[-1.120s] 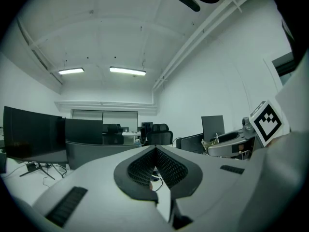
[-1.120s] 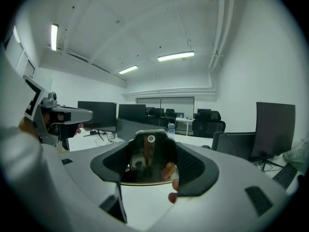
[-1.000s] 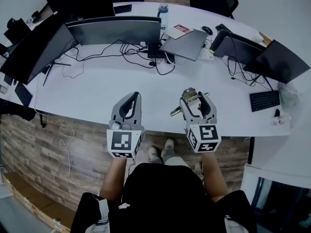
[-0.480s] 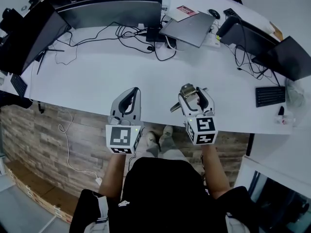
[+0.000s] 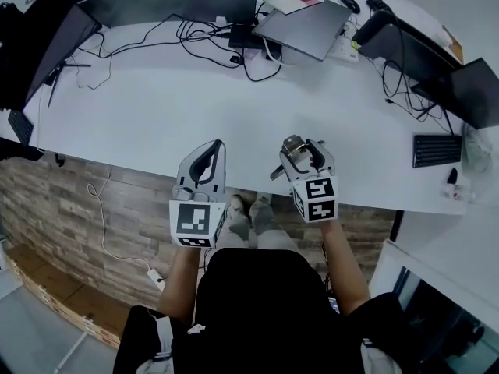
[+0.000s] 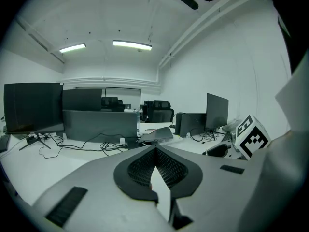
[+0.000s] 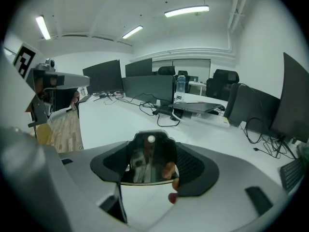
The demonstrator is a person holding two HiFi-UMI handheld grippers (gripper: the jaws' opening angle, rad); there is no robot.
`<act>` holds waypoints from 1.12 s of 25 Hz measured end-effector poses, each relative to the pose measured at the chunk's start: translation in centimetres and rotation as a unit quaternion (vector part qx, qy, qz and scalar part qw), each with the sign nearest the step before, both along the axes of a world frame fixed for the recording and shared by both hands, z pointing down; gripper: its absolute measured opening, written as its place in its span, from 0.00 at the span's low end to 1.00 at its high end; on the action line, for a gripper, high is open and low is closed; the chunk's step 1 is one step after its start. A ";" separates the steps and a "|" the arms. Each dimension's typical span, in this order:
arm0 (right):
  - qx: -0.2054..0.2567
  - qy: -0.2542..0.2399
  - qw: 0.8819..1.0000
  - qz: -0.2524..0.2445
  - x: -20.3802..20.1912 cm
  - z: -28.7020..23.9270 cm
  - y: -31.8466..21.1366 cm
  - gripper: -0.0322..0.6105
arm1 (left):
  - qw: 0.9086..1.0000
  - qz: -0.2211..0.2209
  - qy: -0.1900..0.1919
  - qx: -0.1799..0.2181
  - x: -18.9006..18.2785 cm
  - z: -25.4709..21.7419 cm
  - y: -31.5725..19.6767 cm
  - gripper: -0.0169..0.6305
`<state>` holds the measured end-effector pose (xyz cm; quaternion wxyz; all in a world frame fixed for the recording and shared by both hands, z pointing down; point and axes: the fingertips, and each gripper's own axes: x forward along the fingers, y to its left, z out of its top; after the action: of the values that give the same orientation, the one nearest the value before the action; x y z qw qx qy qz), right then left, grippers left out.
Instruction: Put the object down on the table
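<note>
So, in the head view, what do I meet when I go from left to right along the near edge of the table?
First the left gripper, shut with nothing in it → right gripper, shut on a shiny metal object → black keyboard.

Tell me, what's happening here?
A person holds a gripper in each hand at a white table. The right gripper is shut on a shiny metal object, held over the table's near edge and not yet released. The left gripper is shut and empty beside it.
</note>
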<state>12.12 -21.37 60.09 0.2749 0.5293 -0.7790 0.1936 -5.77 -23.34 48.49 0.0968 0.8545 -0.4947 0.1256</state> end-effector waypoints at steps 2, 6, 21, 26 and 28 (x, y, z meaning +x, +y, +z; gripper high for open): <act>-0.021 0.004 1.000 -0.013 -0.2 1.9 0.0 0.51 | 1.000 -0.006 -0.003 -0.006 -0.1 0.6 0.2 0.05; -0.056 0.023 0.997 -0.039 -0.3 5.5 -0.4 0.51 | 0.999 -0.019 -0.006 -0.029 -0.4 1.4 0.5 0.05; -0.106 0.064 0.986 -0.111 -3.3 11.7 -3.9 0.51 | 0.997 -0.050 -0.012 -0.052 -2.3 4.9 1.0 0.05; -0.118 0.070 0.984 -0.118 -3.4 13.2 -4.3 0.51 | 0.997 -0.046 -0.016 -0.059 -2.4 5.9 1.0 0.05; -0.118 0.072 0.983 -0.120 -3.4 13.7 -4.4 0.51 | 0.997 -0.044 -0.018 -0.060 -2.3 6.2 0.9 0.05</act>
<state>8.73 -25.78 73.78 0.4118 0.4082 -0.7868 0.2114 -8.08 -22.44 54.69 0.1447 0.8222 -0.5248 0.1662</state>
